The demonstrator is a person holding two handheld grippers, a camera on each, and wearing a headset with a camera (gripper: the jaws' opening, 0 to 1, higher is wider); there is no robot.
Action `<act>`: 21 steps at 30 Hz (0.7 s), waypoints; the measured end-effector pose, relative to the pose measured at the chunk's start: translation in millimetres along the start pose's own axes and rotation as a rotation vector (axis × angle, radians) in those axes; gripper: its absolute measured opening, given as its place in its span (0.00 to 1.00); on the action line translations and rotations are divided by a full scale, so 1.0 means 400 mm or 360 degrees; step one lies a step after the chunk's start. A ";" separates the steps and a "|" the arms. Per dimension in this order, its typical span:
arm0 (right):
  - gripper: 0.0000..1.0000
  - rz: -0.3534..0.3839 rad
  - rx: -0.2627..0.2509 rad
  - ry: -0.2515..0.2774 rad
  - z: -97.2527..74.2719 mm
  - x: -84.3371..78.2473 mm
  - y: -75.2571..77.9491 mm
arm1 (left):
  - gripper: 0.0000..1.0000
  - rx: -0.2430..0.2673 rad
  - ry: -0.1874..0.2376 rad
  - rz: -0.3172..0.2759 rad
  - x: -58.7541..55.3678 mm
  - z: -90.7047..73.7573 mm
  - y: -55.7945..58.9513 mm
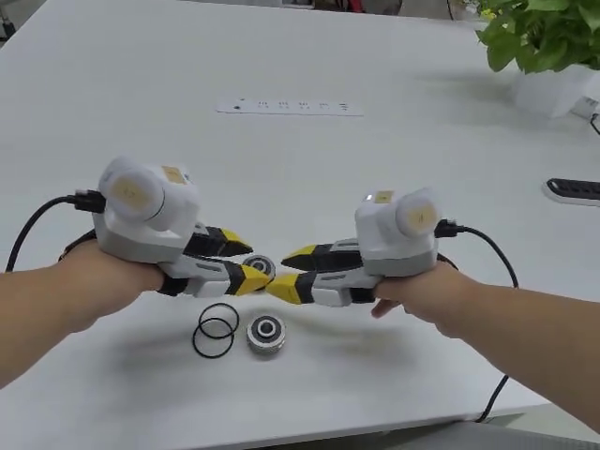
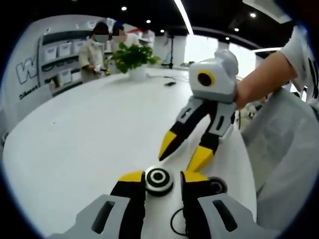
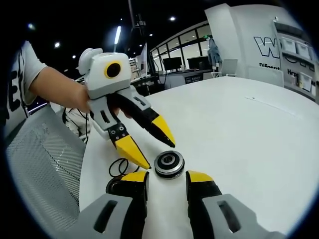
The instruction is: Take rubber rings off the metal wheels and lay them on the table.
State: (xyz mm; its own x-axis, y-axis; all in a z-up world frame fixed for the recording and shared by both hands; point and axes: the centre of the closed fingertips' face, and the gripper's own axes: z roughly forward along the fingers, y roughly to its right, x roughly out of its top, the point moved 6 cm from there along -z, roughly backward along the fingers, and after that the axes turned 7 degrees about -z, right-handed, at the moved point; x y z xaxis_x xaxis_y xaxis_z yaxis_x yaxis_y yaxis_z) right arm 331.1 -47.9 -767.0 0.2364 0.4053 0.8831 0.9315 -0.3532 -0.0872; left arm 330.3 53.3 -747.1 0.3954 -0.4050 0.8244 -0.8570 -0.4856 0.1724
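On the white table [image 1: 375,141] we hold the left gripper [image 1: 249,264] and the right gripper [image 1: 290,271] tip to tip, both with jaws parted and gripping nothing, one metal wheel [image 1: 260,266] lying between their tips, a second wheel [image 1: 267,334] nearer us beside two loose rubber rings [image 1: 215,330].

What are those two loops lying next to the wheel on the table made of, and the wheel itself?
The two loops look like thin black rubber: matte, lying as slightly uneven circles. The wheel beside them is probably metal: grey rim with a sheen, darker centre.
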 end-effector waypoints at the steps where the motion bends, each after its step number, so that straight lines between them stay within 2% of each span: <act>1: 0.26 0.0002 0.0000 0.0000 0.000 -0.001 0.000 | 0.28 0.0002 -0.0006 -0.0002 0.000 0.003 -0.001; 10: 0.26 0.0012 -0.0006 0.0002 -0.003 -0.007 0.001 | 0.22 0.0035 -0.0058 0.0025 -0.010 0.019 -0.012; 11: 0.26 0.0011 -0.0007 0.0000 -0.004 -0.007 0.001 | 0.21 0.0036 -0.0040 0.0037 -0.007 0.018 -0.012; 13: 0.26 0.0014 -0.0008 0.0001 -0.004 -0.008 0.002 | 0.19 0.0044 -0.0051 0.0035 -0.008 0.014 -0.011; 16: 0.26 0.0015 -0.0013 0.0004 -0.004 -0.007 0.002 | 0.19 0.0037 -0.0068 0.0115 -0.009 0.012 -0.001; 21: 0.26 0.0008 -0.0010 0.0001 0.003 -0.007 -0.001 | 0.17 0.0038 -0.0061 0.0103 -0.008 0.011 0.002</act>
State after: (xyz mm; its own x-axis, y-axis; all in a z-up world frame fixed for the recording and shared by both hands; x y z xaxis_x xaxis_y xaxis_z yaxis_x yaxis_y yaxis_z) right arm 330.4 -48.0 -769.8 0.2409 0.4031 0.8829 0.9285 -0.3607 -0.0887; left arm 329.9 50.9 -752.0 0.3522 -0.4652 0.8121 -0.8732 -0.4757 0.1063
